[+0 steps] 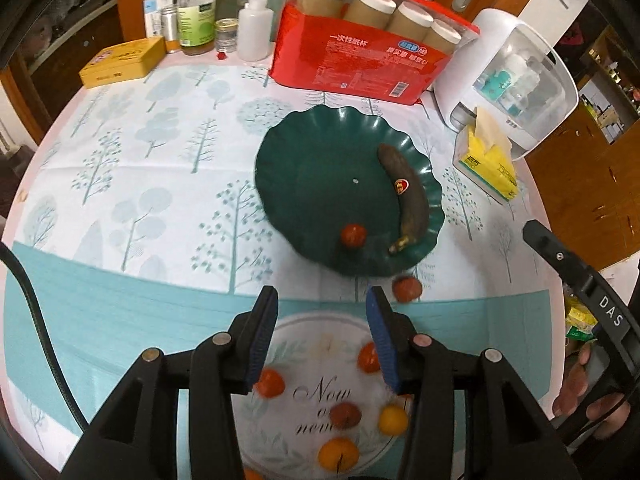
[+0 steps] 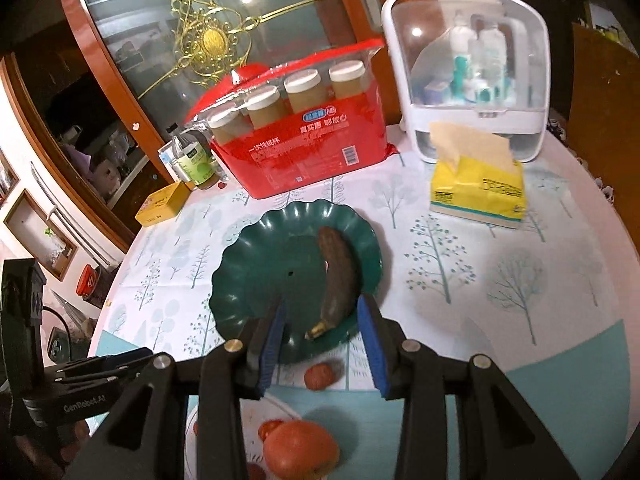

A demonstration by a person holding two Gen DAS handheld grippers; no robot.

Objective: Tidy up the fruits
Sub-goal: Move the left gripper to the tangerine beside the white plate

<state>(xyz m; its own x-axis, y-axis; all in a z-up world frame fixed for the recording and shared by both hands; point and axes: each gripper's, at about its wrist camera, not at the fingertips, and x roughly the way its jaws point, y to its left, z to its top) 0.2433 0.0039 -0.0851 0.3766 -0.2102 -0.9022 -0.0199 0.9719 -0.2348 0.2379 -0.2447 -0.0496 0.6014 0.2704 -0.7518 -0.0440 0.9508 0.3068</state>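
Banana is lying in the green plate, well beyond both grippers; left gripper and right gripper are hovering part-open, gripping nothing, tomatoes sitting beneath.

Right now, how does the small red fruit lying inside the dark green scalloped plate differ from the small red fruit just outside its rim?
The small red fruit inside the dark green scalloped plate rests on the plate's surface near its front edge; the small red fruit outside the rim lies on the tree-patterned tablecloth. The inside one sits left of the blackened banana's stem; the outside one lies below that stem. Both are round, red and similar in size.
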